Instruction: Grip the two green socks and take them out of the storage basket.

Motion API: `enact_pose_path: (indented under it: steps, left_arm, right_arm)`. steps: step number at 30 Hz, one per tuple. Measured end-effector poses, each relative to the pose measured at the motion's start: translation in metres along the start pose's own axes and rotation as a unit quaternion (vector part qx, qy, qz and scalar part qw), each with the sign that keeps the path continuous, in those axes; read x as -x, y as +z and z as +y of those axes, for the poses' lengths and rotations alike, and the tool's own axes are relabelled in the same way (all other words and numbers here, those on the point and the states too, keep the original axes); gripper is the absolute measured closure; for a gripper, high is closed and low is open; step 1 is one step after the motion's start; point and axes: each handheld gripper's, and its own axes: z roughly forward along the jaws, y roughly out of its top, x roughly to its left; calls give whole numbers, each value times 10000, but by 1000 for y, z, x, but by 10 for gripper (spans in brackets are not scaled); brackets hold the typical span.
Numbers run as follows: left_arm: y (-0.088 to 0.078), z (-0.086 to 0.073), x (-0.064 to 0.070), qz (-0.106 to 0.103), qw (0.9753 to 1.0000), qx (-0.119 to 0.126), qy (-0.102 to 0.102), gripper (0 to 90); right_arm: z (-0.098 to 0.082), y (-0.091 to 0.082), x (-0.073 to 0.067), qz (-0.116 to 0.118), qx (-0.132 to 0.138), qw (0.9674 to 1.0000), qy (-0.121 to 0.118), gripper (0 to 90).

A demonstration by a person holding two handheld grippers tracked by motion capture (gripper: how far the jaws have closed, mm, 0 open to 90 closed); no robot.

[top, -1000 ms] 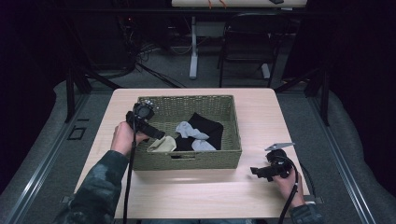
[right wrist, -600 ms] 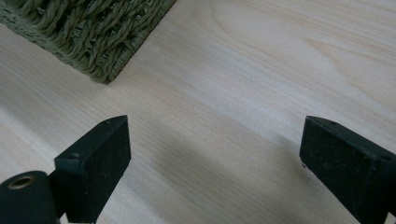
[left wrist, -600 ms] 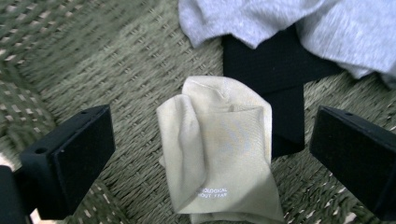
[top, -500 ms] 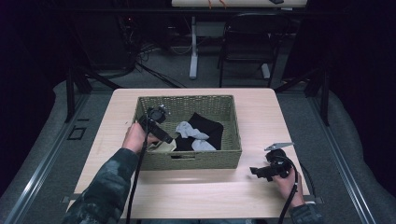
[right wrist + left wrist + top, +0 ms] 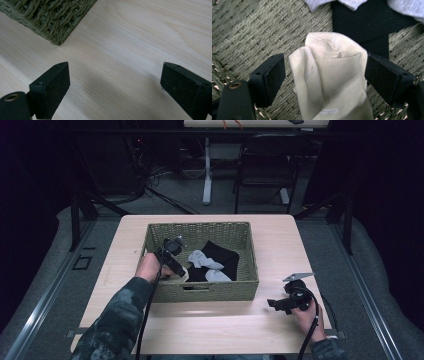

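Left gripper (image 5: 324,75) fingers closing around half-cropped beige sock (image 5: 332,77), not yet gripping.

The high view looks forward and down from above the near side of the counter (image 5: 280,245), far enough off to take in all of it, the basket (image 5: 200,292) and the floor beyond. The left gripper view rides the left hand-held gripper (image 5: 324,75) and looks steeply down, very near, into the basket's woven bottom at a beige sock (image 5: 332,82). The right gripper view rides the right hand-held gripper (image 5: 113,87), low over the counter, facing a basket corner. All three views share the basket; the high and right views also share the counter.
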Motion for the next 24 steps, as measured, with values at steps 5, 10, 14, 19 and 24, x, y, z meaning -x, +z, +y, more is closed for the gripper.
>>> enact_pose_path:
  steps: [5, 10, 14, 19, 24]
  left_arm:
    - [8, 2, -3, -107, 9997, -199, -30, 267]
    - [13, 2, -5, -271, 9990, -348, -106, 448]
    - [9, 1, -5, -199, 9993, -321, -43, 706]
    - [5, 0, -5, -128, 9995, -282, 6, 829]
    - [-6, -2, -5, -82, 9999, -81, 11, 831]
  right_arm:
    - [0, 0, 0, 3, -3, 10000, 5, 83]
    - [0, 0, 0, 2, -9, 10000, 2, 84]
    - [0, 0, 0, 6, -9, 10000, -2, 85]
    - [0, 0, 0, 19, 2, 10000, -1, 85]
    - [0, 0, 0, 3, 4, 10000, 7, 85]
